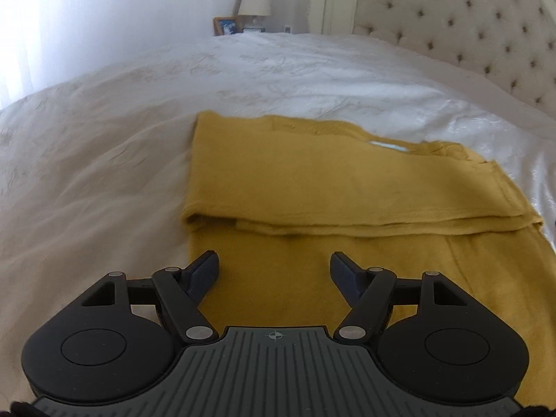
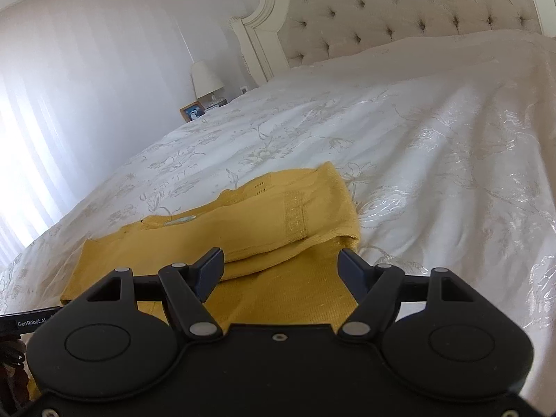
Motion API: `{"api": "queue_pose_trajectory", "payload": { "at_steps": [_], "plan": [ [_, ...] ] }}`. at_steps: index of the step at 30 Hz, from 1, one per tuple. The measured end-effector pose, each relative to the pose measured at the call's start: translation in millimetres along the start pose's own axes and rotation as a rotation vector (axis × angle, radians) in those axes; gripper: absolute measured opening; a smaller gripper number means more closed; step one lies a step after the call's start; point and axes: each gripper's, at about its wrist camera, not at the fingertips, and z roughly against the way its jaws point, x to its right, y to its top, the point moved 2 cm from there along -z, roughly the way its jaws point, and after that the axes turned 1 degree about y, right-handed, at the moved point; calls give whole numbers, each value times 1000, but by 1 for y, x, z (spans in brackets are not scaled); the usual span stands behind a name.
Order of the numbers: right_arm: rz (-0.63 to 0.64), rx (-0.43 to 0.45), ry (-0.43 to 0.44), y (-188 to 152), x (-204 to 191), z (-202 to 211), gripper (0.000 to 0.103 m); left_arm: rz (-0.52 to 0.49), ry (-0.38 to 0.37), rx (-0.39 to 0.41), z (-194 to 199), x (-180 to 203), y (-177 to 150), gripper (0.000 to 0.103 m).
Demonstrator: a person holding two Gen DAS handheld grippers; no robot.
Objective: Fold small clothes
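Observation:
A mustard-yellow garment (image 1: 312, 187) lies partly folded on the white bed, its far part doubled over the near part, with a pale neck label (image 1: 387, 146) showing. It also shows in the right wrist view (image 2: 250, 222). My left gripper (image 1: 274, 266) is open and empty, just above the garment's near left part. My right gripper (image 2: 281, 264) is open and empty over the garment's near right edge, close to the fold.
The white embroidered bedspread (image 2: 417, 160) spreads all around the garment. A tufted cream headboard (image 2: 399, 10) stands at the far end. A lamp (image 2: 205, 77) and a framed photo (image 2: 191, 110) sit on a nightstand beyond the bed. Curtains (image 2: 52, 104) hang at the left.

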Motion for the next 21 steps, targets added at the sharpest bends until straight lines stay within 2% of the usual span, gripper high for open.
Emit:
{"api": "queue_pose_trajectory", "payload": {
  "at_steps": [4, 8, 10, 15, 18, 21],
  "plan": [
    [24, -9, 16, -5, -4, -2, 75, -14, -25, 14, -2, -8, -10, 73],
    [34, -21, 20, -5, -7, -2, 75, -93, -14, 42, -8, 5, -22, 93],
    [28, -25, 16, -4, -9, -1, 75, -140, 16, 52, -10, 12, -26, 94],
    [-16, -6, 36, 11, -9, -4, 75, -84, -28, 54, -10, 2, -27, 95],
    [21, -24, 48, 25, -11, -23, 75, -88, -30, 51, -12, 2, -27, 97],
    [38, -63, 20, 38, -11, -49, 75, -90, -35, 48, -13, 3, -27, 99]
  ]
}}
